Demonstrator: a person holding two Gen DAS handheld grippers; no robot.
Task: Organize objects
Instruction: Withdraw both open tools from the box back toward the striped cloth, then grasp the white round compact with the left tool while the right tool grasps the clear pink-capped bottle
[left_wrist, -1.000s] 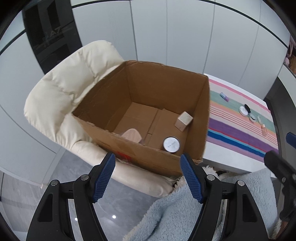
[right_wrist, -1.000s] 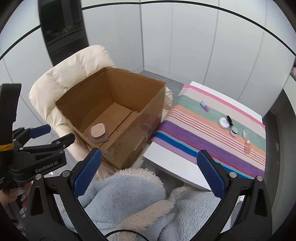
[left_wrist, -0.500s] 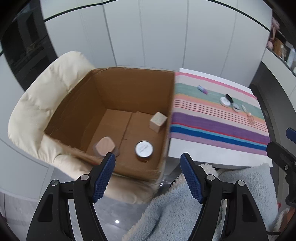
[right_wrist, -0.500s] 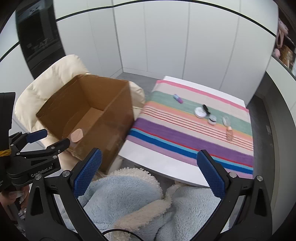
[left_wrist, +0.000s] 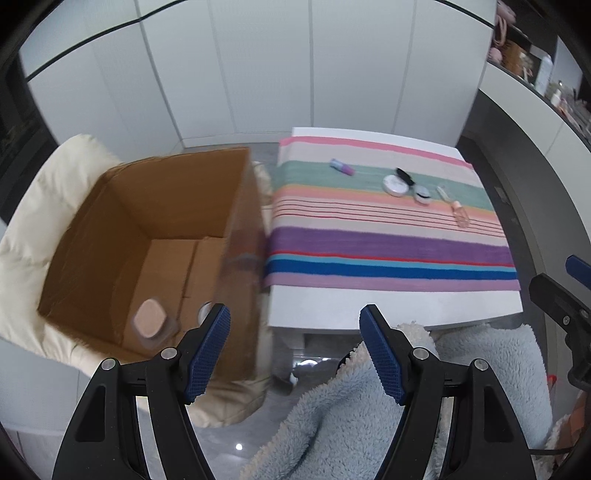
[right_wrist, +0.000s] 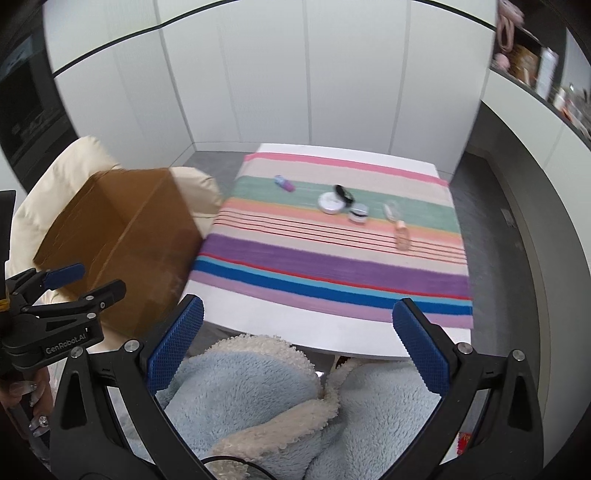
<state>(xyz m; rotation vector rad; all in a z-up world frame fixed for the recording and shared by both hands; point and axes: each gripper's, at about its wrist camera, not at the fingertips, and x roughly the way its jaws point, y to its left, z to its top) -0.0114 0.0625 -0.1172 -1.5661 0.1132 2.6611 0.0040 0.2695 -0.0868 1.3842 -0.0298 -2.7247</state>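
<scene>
Both grippers, left gripper (left_wrist: 295, 339) and right gripper (right_wrist: 297, 332), hang wide apart and empty over the counter's (right_wrist: 295, 328) near edge. Small cosmetics wait on the striped cloth (right_wrist: 332, 258): a round compact (right_wrist: 330, 202), a purple tube (right_wrist: 284, 183), a peach bottle (right_wrist: 401, 234). Apparently between picks; next, reach forward, grasp one, and carry it to the cardboard box (left_wrist: 147, 236).

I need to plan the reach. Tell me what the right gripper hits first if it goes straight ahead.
Nothing is between the open right gripper and the white table. Straight on, it likely meets the striped cloth short of the small cosmetic containers; depth is unclear.
</scene>
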